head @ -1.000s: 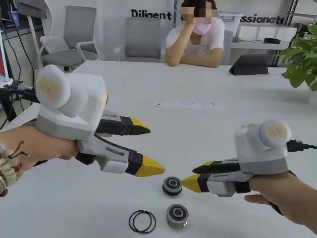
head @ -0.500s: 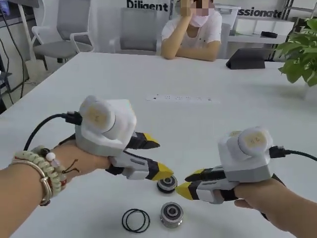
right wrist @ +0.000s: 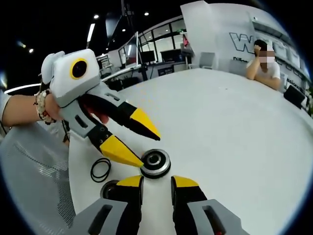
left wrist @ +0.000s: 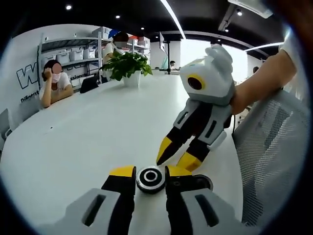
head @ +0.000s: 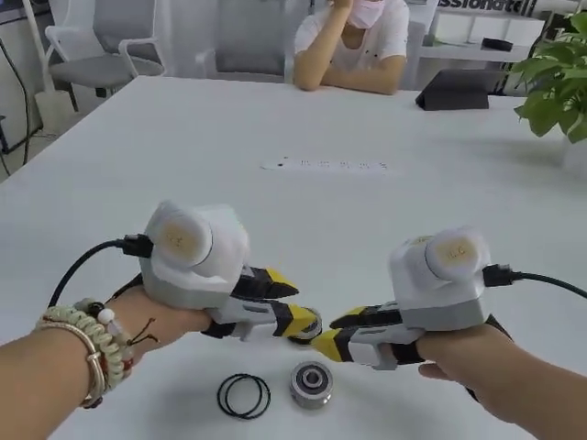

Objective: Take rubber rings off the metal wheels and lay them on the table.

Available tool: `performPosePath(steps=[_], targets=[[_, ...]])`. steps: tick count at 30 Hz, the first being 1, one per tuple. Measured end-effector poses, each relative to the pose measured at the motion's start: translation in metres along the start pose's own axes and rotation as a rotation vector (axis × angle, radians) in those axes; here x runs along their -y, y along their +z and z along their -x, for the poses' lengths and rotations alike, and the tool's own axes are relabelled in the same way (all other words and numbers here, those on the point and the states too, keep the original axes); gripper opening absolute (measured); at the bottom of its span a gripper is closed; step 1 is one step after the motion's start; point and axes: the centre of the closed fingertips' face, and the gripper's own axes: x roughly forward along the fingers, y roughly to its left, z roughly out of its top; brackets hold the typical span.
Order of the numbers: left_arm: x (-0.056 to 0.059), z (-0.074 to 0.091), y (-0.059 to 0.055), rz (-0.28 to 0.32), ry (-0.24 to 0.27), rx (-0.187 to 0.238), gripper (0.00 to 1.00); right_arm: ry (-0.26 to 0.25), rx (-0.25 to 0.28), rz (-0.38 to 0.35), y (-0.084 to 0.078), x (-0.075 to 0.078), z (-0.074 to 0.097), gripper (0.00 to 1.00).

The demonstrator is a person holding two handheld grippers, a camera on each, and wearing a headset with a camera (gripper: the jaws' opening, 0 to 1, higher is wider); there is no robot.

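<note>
A metal wheel point(head: 309, 329) with a black rubber rim lies flat on the white table point(head: 275, 211). My left gripper point(head: 292, 301) is open, and its lower yellow tip touches the wheel's left edge. In the left gripper view the wheel point(left wrist: 150, 179) sits between that gripper's point(left wrist: 150, 171) tips. My right gripper point(head: 332, 332) comes in from the right, slightly open, its tips just short of the same wheel point(right wrist: 155, 163). A second wheel point(head: 312, 383) lies nearer me, with two loose black rubber rings point(head: 243, 396) to its left.
A person sits at the far end of the table point(head: 353, 41). A dark flat case point(head: 459, 90) and a green plant point(head: 555, 78) stand at the back right. A thin white strip point(head: 326, 166) lies mid-table. Grey chairs point(head: 96, 46) are behind.
Both grippers have closed in on the far wheel: the left one dropped and moved right until its lower tip reached it, and the right one moved left. The head camera tilted down.
</note>
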Motion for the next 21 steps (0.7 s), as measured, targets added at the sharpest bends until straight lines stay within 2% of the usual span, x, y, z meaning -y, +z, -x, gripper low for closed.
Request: performPosePath(steps=[5, 9, 11, 12, 13, 14, 16, 21], targets=[[0.004, -0.006, -0.005, -0.015, -0.001, -0.022, 0.18, -0.002, 0.0, -0.005, 0.0, 0.0, -0.001, 0.19], [0.002, -0.007, -0.006, -0.006, 0.013, -0.022, 0.15, -0.001, 0.0, 0.002, 0.0, -0.002, -0.002, 0.19], [0.0, -0.007, -0.011, -0.004, 0.027, -0.039, 0.14, -0.002, 0.002, 0.003, 0.001, -0.002, -0.002, 0.19], [-0.002, -0.007, -0.009, 0.027, 0.046, -0.018, 0.13, -0.001, 0.003, 0.003, 0.001, -0.002, -0.002, 0.18], [-0.001, -0.006, -0.011, 0.023, 0.038, -0.034, 0.13, 0.0, 0.003, 0.003, 0.001, -0.003, -0.002, 0.18], [0.001, -0.006, -0.011, 0.051, 0.038, -0.032, 0.12, 0.0, 0.004, 0.005, 0.001, -0.003, -0.002, 0.18], [0.002, -0.006, -0.009, 0.015, 0.042, -0.031, 0.1, 0.0, 0.005, 0.005, 0.001, -0.003, -0.002, 0.18], [0.001, -0.008, -0.012, 0.044, 0.042, -0.03, 0.1, -0.004, 0.013, 0.01, 0.004, -0.004, -0.003, 0.18]])
